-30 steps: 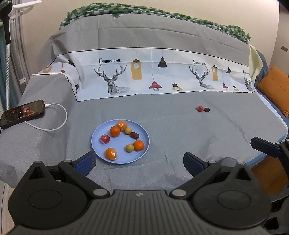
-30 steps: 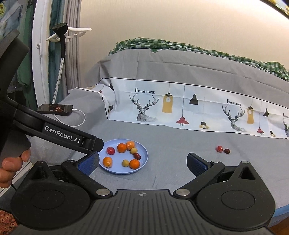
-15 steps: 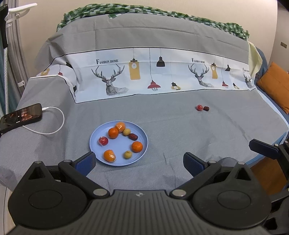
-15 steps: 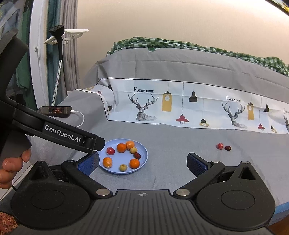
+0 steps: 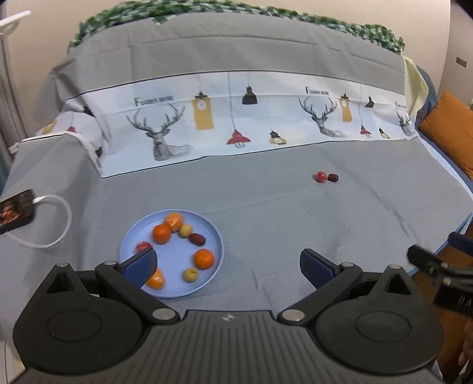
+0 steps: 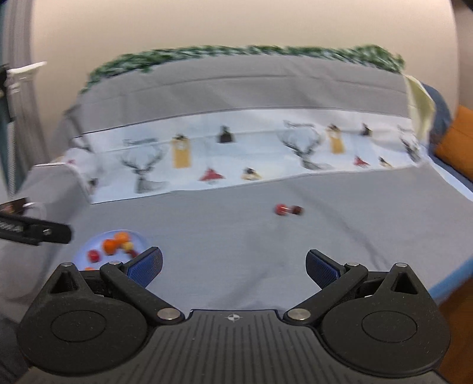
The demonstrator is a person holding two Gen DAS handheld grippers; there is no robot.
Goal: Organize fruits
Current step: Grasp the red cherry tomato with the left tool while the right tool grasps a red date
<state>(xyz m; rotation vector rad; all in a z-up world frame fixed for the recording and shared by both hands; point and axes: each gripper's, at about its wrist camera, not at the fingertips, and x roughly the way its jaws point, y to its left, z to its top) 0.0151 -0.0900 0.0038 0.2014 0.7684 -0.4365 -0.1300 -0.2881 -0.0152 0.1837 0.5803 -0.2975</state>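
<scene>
Both the left gripper (image 5: 227, 263) and the right gripper (image 6: 235, 264) are standing open, holding nothing. The right one should be centering on the red fruit (image 6: 280, 209), mid-frame, avoiding the dark fruit (image 6: 297, 210) touching it.

This was a home, most likely a living room. A sofa (image 5: 266, 206) filled both views, draped in a grey cover (image 5: 236, 47) with a printed band (image 5: 236, 124) of deer heads, hanging lamps and the words "Fashion Home". A green checked cloth (image 5: 378, 29) lay along its back, and an orange cushion (image 5: 452, 127) sat at its right end. A phone (image 5: 14, 211) on a white charging cable (image 5: 56, 224) rested on the left armrest, and a plain cream wall (image 6: 236, 23) stood behind.
</scene>
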